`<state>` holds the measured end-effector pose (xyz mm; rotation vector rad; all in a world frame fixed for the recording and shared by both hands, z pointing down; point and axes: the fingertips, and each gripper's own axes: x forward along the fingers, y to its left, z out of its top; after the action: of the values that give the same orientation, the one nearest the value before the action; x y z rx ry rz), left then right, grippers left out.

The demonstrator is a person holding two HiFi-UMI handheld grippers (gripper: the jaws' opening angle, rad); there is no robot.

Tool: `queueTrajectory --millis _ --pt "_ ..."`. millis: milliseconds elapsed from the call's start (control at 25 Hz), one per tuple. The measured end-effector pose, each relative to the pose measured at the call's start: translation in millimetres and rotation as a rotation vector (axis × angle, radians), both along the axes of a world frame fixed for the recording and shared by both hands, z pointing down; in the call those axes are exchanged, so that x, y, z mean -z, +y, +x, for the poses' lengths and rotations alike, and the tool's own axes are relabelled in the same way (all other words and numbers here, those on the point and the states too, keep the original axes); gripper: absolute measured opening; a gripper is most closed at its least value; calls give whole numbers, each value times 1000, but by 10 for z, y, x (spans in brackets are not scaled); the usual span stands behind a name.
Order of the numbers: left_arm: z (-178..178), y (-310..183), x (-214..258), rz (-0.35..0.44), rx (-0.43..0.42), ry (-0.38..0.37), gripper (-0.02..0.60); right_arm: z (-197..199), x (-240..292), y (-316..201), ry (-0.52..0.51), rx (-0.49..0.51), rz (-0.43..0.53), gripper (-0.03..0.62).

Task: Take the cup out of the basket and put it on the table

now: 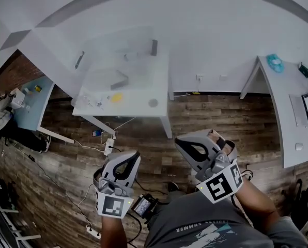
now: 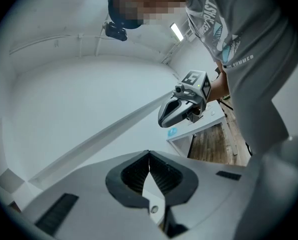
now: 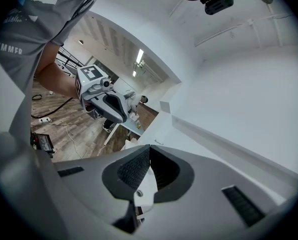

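The white table point(image 1: 143, 89) stands far ahead across the wooden floor. On it are a clear, basket-like container point(image 1: 110, 76), a yellow object point(image 1: 117, 97) and a small grey round object point(image 1: 153, 103); I cannot make out a cup at this distance. My left gripper point(image 1: 132, 155) and right gripper point(image 1: 181, 141) are held over the floor, well short of the table, both shut and empty. The left gripper view shows its own shut jaws point(image 2: 149, 154) and the right gripper point(image 2: 181, 109) beside them. In the right gripper view, the shut jaws point(image 3: 149, 148) point at a white wall, with the left gripper point(image 3: 106, 103) alongside.
A white desk point(image 1: 291, 118) with screens and a teal object point(image 1: 274, 62) runs along the right. A pale blue table point(image 1: 34, 103) stands at the left with a person beside it. Cables and a power strip point(image 1: 108, 146) lie on the floor before the white table.
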<state>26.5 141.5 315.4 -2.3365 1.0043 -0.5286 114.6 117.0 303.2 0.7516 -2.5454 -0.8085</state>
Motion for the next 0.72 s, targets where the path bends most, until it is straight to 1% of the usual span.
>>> queueTrajectory --millis 160,360,560,720 --pt "-182 -137 8 11 -43 53 11 -189 -71 -126 12 -33 -10 11" --pt "-272 -323 -21 16 -73 66 11 -254 -120 -258 10 -77 -27 11" --pt "-282 -535 -91 -2 -81 60 11 -185 -152 -523 7 -97 -42 11" --pt "-263 -794 -139 -25 -48 30 11 -136 -182 -821 -9 -78 -56 11"
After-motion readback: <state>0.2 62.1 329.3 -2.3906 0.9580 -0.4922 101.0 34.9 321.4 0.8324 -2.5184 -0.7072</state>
